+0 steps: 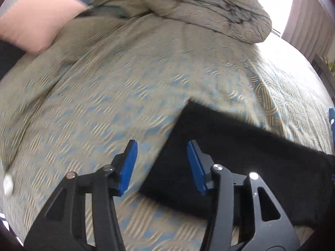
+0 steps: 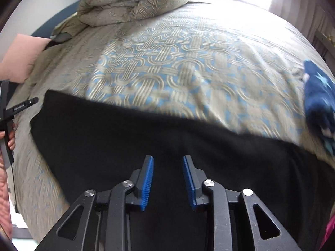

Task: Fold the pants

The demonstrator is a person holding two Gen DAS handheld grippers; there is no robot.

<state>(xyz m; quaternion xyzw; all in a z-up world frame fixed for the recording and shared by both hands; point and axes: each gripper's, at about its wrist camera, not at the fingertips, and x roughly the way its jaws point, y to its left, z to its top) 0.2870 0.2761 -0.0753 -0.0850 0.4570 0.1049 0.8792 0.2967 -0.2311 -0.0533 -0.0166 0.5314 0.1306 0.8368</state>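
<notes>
Black pants (image 2: 146,138) lie flat across the near part of the bed, spread as one long dark band directly under and ahead of the right tongs (image 2: 168,179). In the left wrist view the same pants (image 1: 219,146) end in a squared edge just past the left tongs (image 1: 162,165), whose right finger sits over the cloth and left finger over bare bedspread.

Progress, as a judgement: the band looks narrow and straight-edged, which suggests the legs are already laid one on the other; the crosswise folds appear still to do. Layers cannot be counted, the black hides every seam but one faint vertical crease ahead of the right tongs.

Both tongs stand with jaws apart, nothing between the blue ribbed pads; neither holds cloth.

Materials: pants matte, soft, slightly fuzzy at the edge, limp. Bedspread (image 2: 167,62) woven, blue ground with beige interlocking-ring pattern, faint sheen. Beyond the tongs, a bunched duvet (image 2: 129,2) of like pattern, thick and lumpy. Far left, a pink pillow (image 1: 35,16), smooth. Right of the right tongs, a crumpled blue garment with pale stars (image 2: 320,100). Left view is motion-blurred.
</notes>
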